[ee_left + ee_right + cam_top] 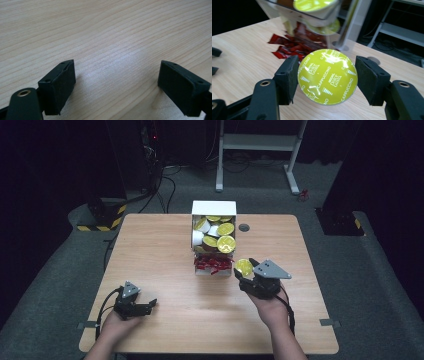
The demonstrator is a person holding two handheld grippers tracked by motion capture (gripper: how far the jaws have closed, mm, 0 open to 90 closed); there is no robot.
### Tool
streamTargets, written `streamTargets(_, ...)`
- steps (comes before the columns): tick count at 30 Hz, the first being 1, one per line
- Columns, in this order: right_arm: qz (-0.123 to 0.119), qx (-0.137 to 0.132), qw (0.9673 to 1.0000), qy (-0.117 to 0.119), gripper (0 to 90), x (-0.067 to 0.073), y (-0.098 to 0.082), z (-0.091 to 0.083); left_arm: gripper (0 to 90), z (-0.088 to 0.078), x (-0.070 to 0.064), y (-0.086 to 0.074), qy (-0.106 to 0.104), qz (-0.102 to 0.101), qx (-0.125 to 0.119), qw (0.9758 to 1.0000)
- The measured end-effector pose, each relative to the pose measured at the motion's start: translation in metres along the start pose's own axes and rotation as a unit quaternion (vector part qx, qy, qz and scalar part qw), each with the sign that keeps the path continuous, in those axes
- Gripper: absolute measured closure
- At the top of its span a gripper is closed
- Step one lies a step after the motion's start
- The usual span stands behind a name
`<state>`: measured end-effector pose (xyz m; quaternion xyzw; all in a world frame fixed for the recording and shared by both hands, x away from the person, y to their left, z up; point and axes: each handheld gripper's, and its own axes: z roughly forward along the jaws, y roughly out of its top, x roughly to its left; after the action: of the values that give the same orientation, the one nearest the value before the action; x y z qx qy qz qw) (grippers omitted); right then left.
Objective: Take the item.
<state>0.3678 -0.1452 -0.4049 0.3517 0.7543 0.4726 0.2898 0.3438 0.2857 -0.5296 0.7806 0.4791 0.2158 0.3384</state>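
While the table (pixel 165 320) carries the white box (pixel 214 209) of capsules at its far middle, with red sachets (pixel 212 264) spilling from the box's near end, the right gripper (pixel 247 271) hangs just beside those sachets, on their right. Its fingers (pixel 287 80) are clamped on one capsule (pixel 327 76), foil lid facing the camera, round, with no long axis. The left gripper (pixel 148 305) rests well apart at the near left, fingers (pixel 58 86) spread wide over bare wood.
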Motion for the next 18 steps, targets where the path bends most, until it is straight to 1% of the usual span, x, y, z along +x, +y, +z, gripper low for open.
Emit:
streamTargets(8, 0.016, 0.004, 0.9992, -0.037, 38.3, -0.023, -0.007, -0.003, 15.1, 0.0, 0.0, 0.0, -0.001, 0.0, 0.0, 1.0)
streamTargets(9, 0.02, 0.008, 0.9989, -0.043, 38.3, -0.028, -0.01, -0.002, 15.1, 0.0, 0.0, 0.0, -0.001, 0.0, 0.0, 1.0)
streamTargets(12, 0.019, 0.015, 0.9985, -0.049, 38.3, -0.032, -0.013, 0.0, 15.1, 0.0, 0.0, 0.0, -0.001, 0.0, 0.0, 1.0)
streamTargets(15, 0.027, 0.022, 0.9977, -0.058, 38.3, -0.039, -0.018, 0.003, 15.1, 0.0, 0.0, 0.0, -0.001, 0.0, 0.0, 1.0)
streamTargets(17, 0.029, 0.03, 0.9969, -0.067, 38.3, -0.044, -0.023, 0.005, 15.1, 0.0, 0.0, 0.0, -0.001, 0.0, 0.0, 1.0)
streamTargets(18, 0.029, 0.03, 0.9969, -0.067, 38.3, -0.044, -0.023, 0.005, 15.1, 0.0, 0.0, 0.0, -0.001, 0.0, 0.0, 1.0)
